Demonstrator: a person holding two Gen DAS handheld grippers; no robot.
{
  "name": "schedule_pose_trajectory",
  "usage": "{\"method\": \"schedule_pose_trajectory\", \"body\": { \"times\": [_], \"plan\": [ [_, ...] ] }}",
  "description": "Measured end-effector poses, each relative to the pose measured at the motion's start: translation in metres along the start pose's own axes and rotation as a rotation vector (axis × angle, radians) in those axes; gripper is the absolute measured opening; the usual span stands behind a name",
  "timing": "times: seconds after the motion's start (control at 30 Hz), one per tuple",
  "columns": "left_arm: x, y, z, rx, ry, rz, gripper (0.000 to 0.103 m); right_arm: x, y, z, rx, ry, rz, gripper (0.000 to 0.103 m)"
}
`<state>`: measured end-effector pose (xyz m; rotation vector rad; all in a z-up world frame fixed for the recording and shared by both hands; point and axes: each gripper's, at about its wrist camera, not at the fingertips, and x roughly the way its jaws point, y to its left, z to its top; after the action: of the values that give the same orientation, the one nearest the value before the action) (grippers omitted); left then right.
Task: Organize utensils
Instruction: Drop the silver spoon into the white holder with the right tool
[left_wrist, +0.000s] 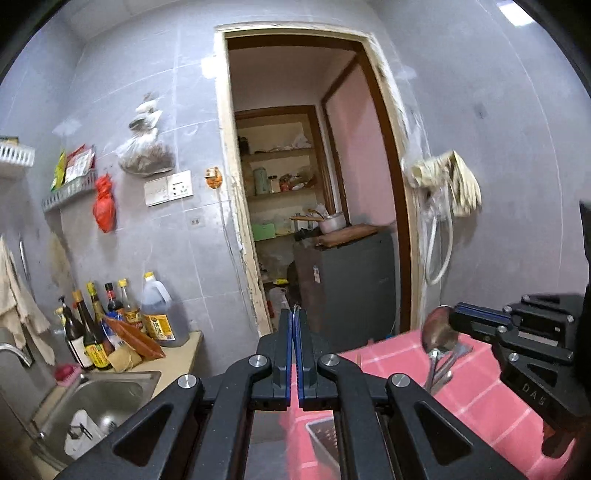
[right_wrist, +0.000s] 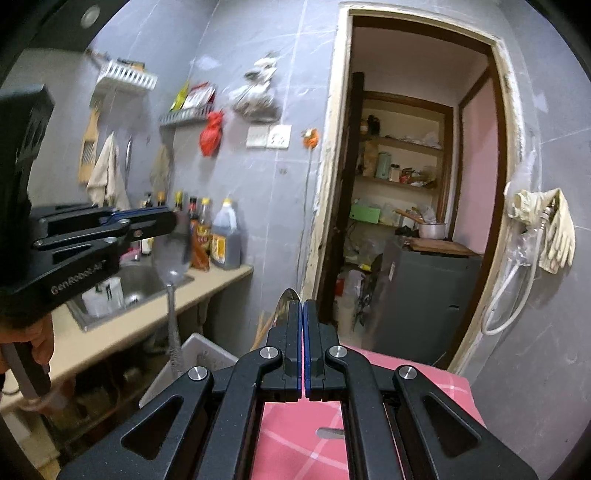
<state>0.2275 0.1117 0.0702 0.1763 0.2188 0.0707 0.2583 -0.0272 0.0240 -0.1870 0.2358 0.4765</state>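
steel spoons (left_wrist: 439, 334) pinched in both level, raised grippers' fingers (left_wrist: 286, 332).

Around me the walls (left_wrist: 480, 92) are of grey tiles. In front there is an open doorway (left_wrist: 295, 37) with a pale, worn frame; behind it I see wooden shelves (left_wrist: 280, 155) and a pink wall (left_wrist: 362, 147). To the left a beige counter (right_wrist: 221, 284) carries a steel sink (left_wrist: 110, 398) and dark bottles (left_wrist: 96, 325)
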Motion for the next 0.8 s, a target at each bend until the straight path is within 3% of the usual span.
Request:
{"method": "schedule_pose_trajectory", "body": {
  "times": [0.4,0.57,0.67,0.8],
  "plan": [
    [0.011,-0.012,-0.045,0.015,0.085,-0.035,0.003,0.015,0.003,-0.038,0.022,0.071,0.089,0.001],
    [0.015,-0.004,-0.053,-0.074,0.160,-0.052,0.005,0.013,-0.008,-0.050,0.086,0.088,0.115,0.003],
    [0.013,0.005,-0.053,-0.158,0.173,-0.066,0.017,0.009,-0.019,-0.049,0.125,0.081,0.119,0.006],
    [0.012,0.009,-0.049,-0.231,0.176,-0.096,0.026,0.000,-0.038,-0.041,0.168,0.064,0.106,0.022]
  ]
}}
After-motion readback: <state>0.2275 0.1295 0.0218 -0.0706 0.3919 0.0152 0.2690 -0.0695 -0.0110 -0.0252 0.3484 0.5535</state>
